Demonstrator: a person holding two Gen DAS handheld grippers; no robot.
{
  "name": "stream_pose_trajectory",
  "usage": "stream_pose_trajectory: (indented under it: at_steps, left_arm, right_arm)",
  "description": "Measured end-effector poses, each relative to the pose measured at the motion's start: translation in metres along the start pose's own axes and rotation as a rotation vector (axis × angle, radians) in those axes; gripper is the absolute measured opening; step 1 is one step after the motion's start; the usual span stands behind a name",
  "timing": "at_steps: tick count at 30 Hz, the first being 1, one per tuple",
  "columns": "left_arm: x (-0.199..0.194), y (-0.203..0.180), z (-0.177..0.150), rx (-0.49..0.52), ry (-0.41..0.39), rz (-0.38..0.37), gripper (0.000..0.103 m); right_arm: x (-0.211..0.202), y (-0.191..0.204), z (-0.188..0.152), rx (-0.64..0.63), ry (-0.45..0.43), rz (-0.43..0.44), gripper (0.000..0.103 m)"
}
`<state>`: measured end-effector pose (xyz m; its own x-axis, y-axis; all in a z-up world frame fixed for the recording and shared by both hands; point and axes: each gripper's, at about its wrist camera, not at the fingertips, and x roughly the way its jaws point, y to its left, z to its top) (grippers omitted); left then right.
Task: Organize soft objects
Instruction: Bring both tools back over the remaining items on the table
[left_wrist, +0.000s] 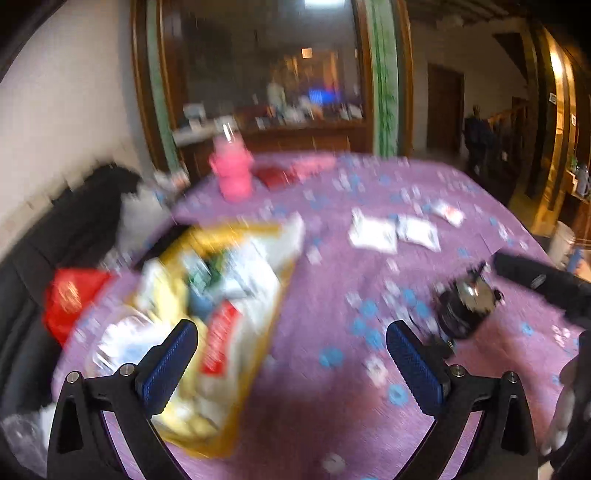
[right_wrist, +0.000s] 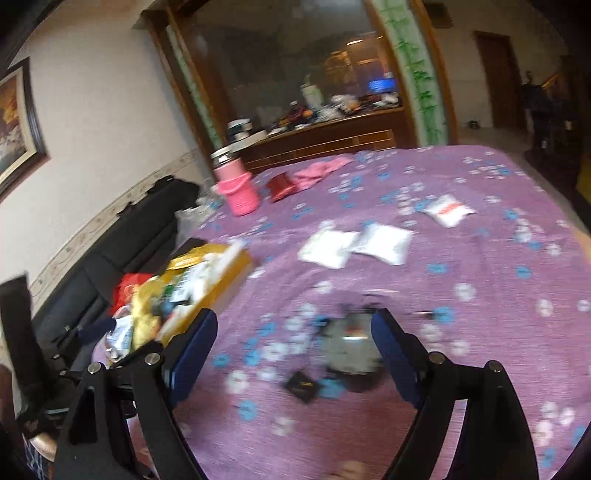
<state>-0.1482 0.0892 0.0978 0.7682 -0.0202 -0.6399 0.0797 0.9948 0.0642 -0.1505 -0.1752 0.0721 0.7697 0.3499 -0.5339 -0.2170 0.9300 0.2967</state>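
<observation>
Both grippers — left gripper (left_wrist: 291, 354), right gripper (right_wrist: 293, 343) — hover over the purple cloth (right_wrist: 461, 295), jaws wide, holding nothing.

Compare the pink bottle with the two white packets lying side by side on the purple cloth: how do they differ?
The pink bottle stands upright; the white packets lie flat. The bottle is pink with a clear top; the packets are white. The bottle stands near the cloth's far-left edge; the packets lie nearer its middle. Both rest on the purple cloth.
</observation>
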Motion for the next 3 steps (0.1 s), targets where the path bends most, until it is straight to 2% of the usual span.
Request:
stream_pose_trajectory:
  at_steps: [3]
  left_arm:
    - [0.019,-0.006,-0.002,-0.033,0.11,-0.045,0.103]
  right_arm:
    - [-0.014,-0.032,0.0,0.03,0.001,-0.1,0.088]
